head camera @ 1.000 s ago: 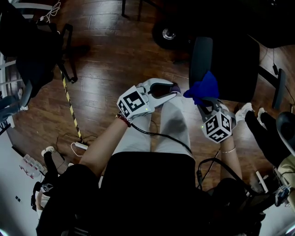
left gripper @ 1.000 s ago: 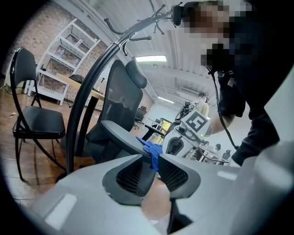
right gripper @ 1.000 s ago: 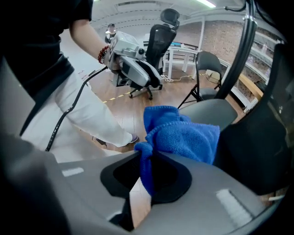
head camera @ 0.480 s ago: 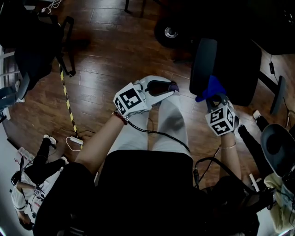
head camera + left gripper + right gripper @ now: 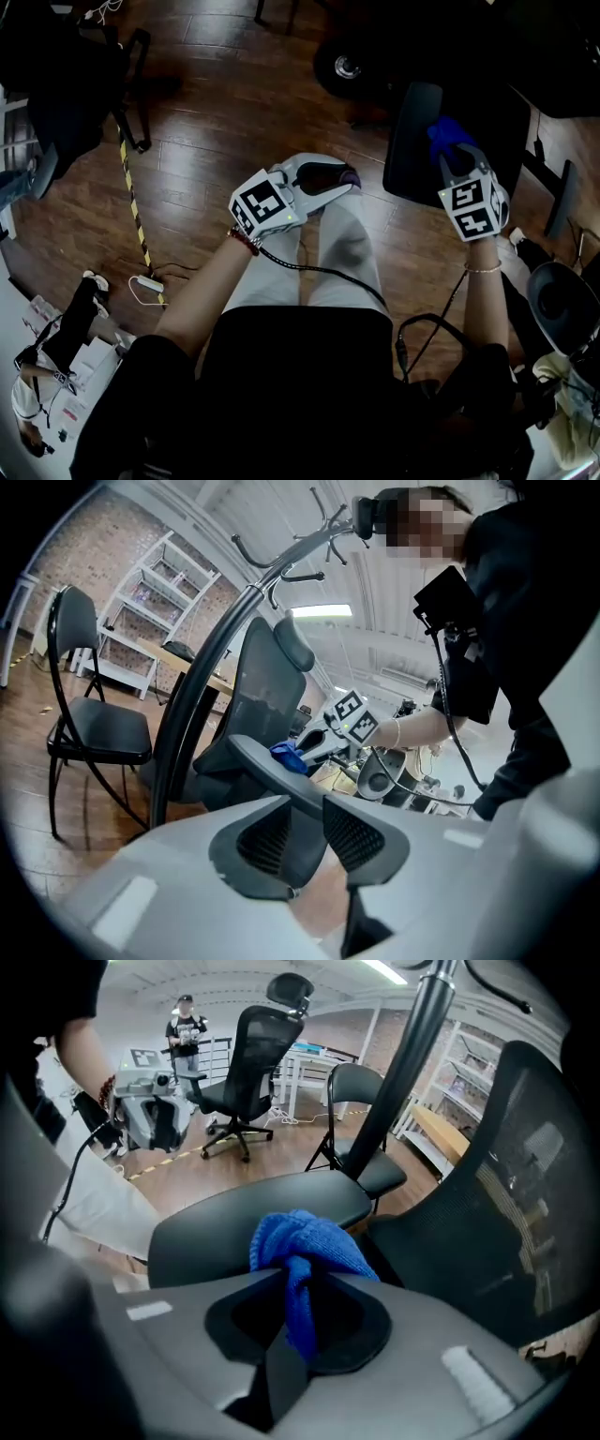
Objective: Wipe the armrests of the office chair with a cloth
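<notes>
Jaws of right gripper (image 5: 300, 1279) clamp cloth (image 5: 314, 1237) on armrest (image 5: 216, 1222) running front-to-back, left gripper (image 5: 305, 808) jaws apart, empty

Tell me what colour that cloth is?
Bright blue; the cloth shows best in the right gripper view.

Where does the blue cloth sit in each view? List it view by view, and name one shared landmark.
Head view: blue cloth at upper right, on the armrest.
Left gripper view: small, just left of centre, on the armrest.
Right gripper view: centre, pinched in the right gripper.
Shared landmark: the black armrest.
</notes>
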A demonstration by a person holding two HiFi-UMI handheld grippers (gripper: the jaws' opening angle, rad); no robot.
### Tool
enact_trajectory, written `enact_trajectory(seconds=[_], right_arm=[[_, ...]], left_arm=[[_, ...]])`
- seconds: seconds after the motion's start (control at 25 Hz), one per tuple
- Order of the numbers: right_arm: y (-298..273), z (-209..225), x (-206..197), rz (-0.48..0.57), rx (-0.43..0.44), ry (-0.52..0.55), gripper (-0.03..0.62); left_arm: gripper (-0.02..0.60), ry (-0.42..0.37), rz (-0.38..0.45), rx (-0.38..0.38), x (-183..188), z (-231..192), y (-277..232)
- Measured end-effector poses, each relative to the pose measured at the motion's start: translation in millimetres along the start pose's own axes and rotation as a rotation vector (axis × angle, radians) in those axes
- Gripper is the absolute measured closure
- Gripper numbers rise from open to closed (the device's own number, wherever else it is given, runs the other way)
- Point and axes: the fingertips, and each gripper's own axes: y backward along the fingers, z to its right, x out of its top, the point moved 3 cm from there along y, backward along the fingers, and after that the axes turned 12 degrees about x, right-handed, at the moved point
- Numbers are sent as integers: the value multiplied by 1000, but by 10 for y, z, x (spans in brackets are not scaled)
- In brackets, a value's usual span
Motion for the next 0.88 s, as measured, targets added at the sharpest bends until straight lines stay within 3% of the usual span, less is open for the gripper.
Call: enact_trajectory(seconds=[0.2,0.48,0.72,0.8,0.88], right_arm=[[-138,453,145,-52,-20,71,540],[-301,844,277,-96,-11,95,539],[-220,976,518,-139,-150,113,540],[-145,942,620,-79,-207,95,539],[-118,867,801,30,-210,72,539]], left_arm=[[477,4,13,11,-21,45,33],[477,40,34,68,-128,-216,391],[472,11,55,26,-94,-256,698],[472,-6,54,-7,-38,-235,780],[472,-45,57,-24,36,-283,862]])
